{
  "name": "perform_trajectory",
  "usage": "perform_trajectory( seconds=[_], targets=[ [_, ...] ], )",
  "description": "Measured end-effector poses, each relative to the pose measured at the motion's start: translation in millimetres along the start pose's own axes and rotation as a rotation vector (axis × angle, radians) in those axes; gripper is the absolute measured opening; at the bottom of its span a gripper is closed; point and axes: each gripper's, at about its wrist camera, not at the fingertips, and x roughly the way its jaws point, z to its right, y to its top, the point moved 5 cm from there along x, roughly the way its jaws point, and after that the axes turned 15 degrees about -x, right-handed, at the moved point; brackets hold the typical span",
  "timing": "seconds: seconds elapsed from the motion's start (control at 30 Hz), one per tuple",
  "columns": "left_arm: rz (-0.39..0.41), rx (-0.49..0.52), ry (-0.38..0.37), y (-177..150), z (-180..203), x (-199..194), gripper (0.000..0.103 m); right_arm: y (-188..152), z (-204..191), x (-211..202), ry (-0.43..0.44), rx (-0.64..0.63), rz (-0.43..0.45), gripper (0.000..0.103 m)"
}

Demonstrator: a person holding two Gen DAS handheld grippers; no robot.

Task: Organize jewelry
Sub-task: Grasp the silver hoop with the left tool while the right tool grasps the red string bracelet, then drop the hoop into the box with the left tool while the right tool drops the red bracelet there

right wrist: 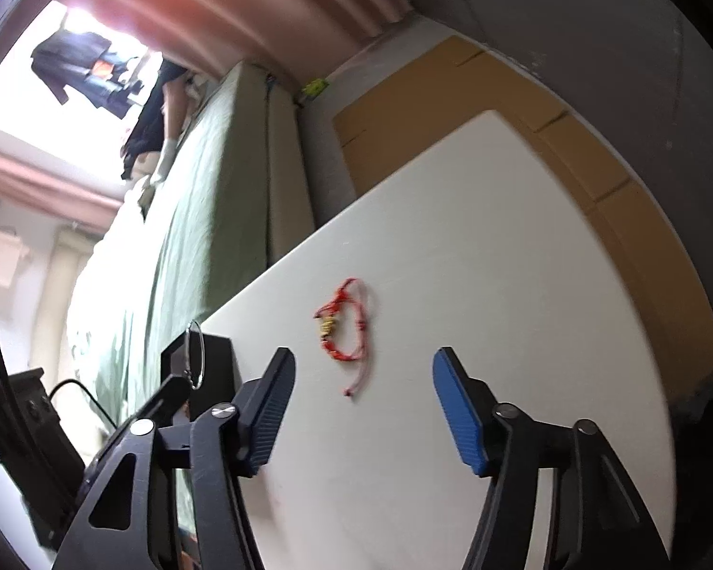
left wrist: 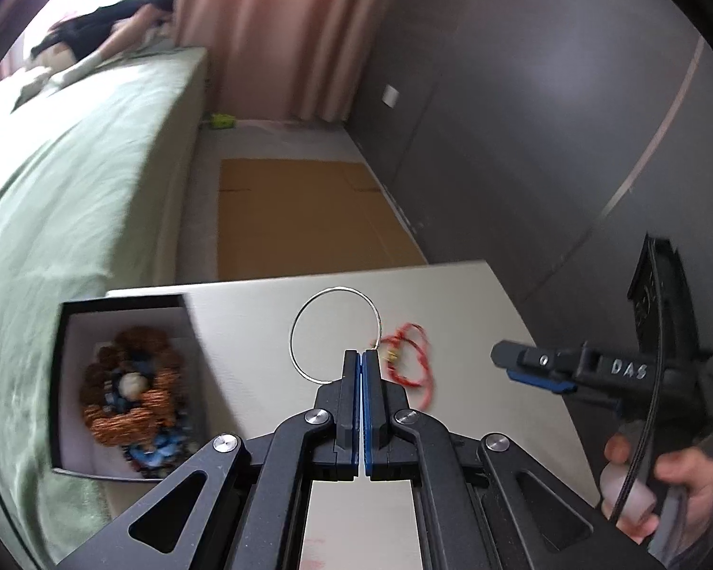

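**Thin hoop pinched, cord bracelet waiting**

The left tongs (left wrist: 361, 356) are pressed together on the rim of a thin silver wire hoop bangle (left wrist: 333, 332), lifted above the white table (left wrist: 261, 323). The right tongs (right wrist: 363, 365) stand wide and empty near the red braided cord bracelet with yellow beads (right wrist: 344, 327), which lies flat on the table. The black-walled, white-lined box of beaded jewelry (left wrist: 123, 380) sits at the table's left edge. The likely risk: the slim hoop could swivel or slip from such a narrow pinch and miss the box.

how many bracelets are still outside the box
2: a thin metal bangle held in the left hand-held gripper, and a red cord bracelet on the table. Others may be hidden.
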Motion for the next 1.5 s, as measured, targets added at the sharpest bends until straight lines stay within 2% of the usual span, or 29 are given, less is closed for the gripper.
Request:
perform_trajectory(
  seconds=[0.13, 0.27, 0.33, 0.4, 0.57, 0.7, 0.77, 0.8, 0.83, 0.97, 1.1, 1.2, 1.23, 1.27, 1.33, 1.5],
  targets=[
    [0.041, -0.086, -0.017, 8.6, -27.6, -14.0, 0.000, 4.6, -18.4, 14.2, 0.003, -0.049, 0.004, 0.044],
    [0.085, -0.127, -0.027, 20.8, -45.7, -34.7, 0.000, 9.3, -31.7, 35.6, -0.013, -0.086, -0.006, 0.040],
    [0.101, -0.153, -0.032, 25.1, -56.1, -43.0, 0.000, 10.2, -37.4, 50.0, -0.025, -0.104, -0.026, 0.033],
    [0.107, -0.178, -0.028, 27.9, -67.3, -47.4, 0.000, 12.3, -42.5, 60.4, -0.035, -0.115, -0.034, 0.031],
    [0.099, -0.230, -0.019, 29.2, -91.2, -52.6, 0.000, 16.3, -47.5, 76.7, -0.131, -0.145, -0.050, 0.031],
    [0.085, -0.248, -0.012, 27.9, -103.4, -52.7, 0.000, 16.3, -51.7, 87.4, -0.282, -0.207, -0.076, 0.028],
    [0.079, -0.255, -0.008, 26.8, -107.1, -52.5, 0.000, 17.2, -54.1, 88.5, -0.329, -0.229, -0.073, 0.024],
    [0.070, -0.257, -0.002, 26.3, -108.8, -51.3, 0.000, 17.1, -55.8, 89.1, -0.363, -0.250, -0.076, 0.014],
    [0.063, -0.248, 0.002, 27.3, -109.7, -49.1, 0.000, 16.2, -57.7, 91.1, -0.362, -0.264, -0.085, 0.010],
    [0.037, -0.215, -0.001, 26.8, -106.5, -49.7, 0.001, 14.1, -60.5, 87.2, -0.309, -0.239, -0.078, 0.009],
    [0.044, -0.256, 0.002, 28.4, -118.5, -56.4, 0.006, 16.3, -73.1, 68.7, -0.234, -0.239, -0.022, 0.009],
    [0.058, -0.306, 0.004, 31.4, -131.5, -63.4, 0.028, 16.3, -89.3, 57.1, -0.179, -0.259, 0.020, 0.009],
    [0.070, -0.317, 0.004, 32.5, -133.8, -66.9, 0.042, 16.3, -95.4, 52.1, -0.157, -0.266, 0.034, 0.009],
    [0.084, -0.325, 0.003, 33.9, -135.7, -70.8, 0.051, 16.3, -100.7, 47.7, -0.137, -0.273, 0.048, 0.009],
    [0.117, -0.331, 0.001, 37.1, -139.2, -79.9, 0.055, 15.4, -113.6, 41.5, -0.104, -0.291, 0.072, 0.009],
    [0.143, -0.355, 0.014, 42.2, -151.4, -92.7, 0.055, 18.9, -150.4, 35.1, -0.003, -0.329, 0.129, 0.009]
  ],
)
